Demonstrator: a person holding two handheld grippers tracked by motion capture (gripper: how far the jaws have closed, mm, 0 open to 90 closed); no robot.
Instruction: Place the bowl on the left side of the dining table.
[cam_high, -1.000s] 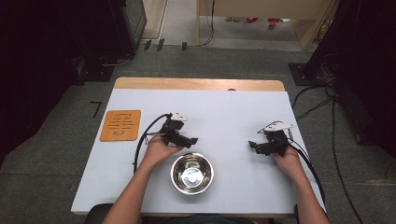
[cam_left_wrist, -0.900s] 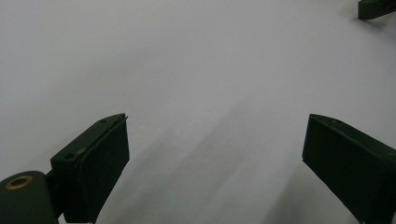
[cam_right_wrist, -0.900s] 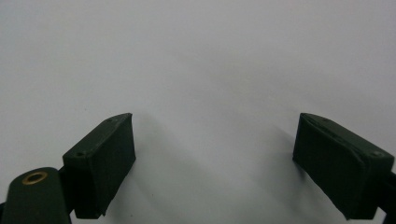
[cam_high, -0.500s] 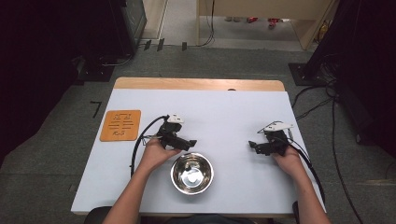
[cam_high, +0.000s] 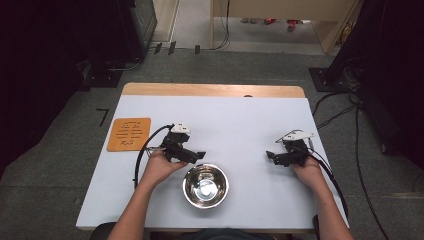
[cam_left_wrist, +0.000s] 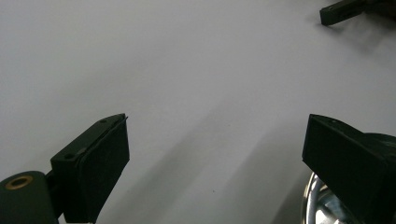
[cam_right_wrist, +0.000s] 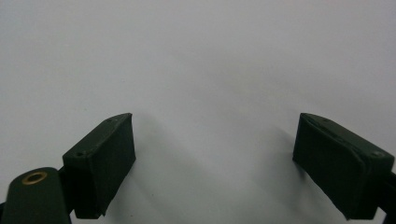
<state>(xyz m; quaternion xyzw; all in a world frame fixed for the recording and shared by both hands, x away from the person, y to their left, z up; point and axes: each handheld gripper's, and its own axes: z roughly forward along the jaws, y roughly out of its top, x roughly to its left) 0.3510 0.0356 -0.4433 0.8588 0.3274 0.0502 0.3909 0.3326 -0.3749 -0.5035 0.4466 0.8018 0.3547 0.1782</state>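
Left gripper (cam_high: 199, 155) low over the white table (cam_high: 235, 120), jaws spread wide and empty, aimed toward the table's middle; the steel bowl (cam_high: 205, 185) sits just beside it at the near edge, its rim showing by the right-hand jaw in the left gripper view. Right gripper (cam_high: 270, 156) well apart on the far side, also wide, nothing held. If the bowl is the target, best to bracket the rim squarely before closing, since polished steel likely slips; orange mat (cam_high: 129, 133) lies off to the left.
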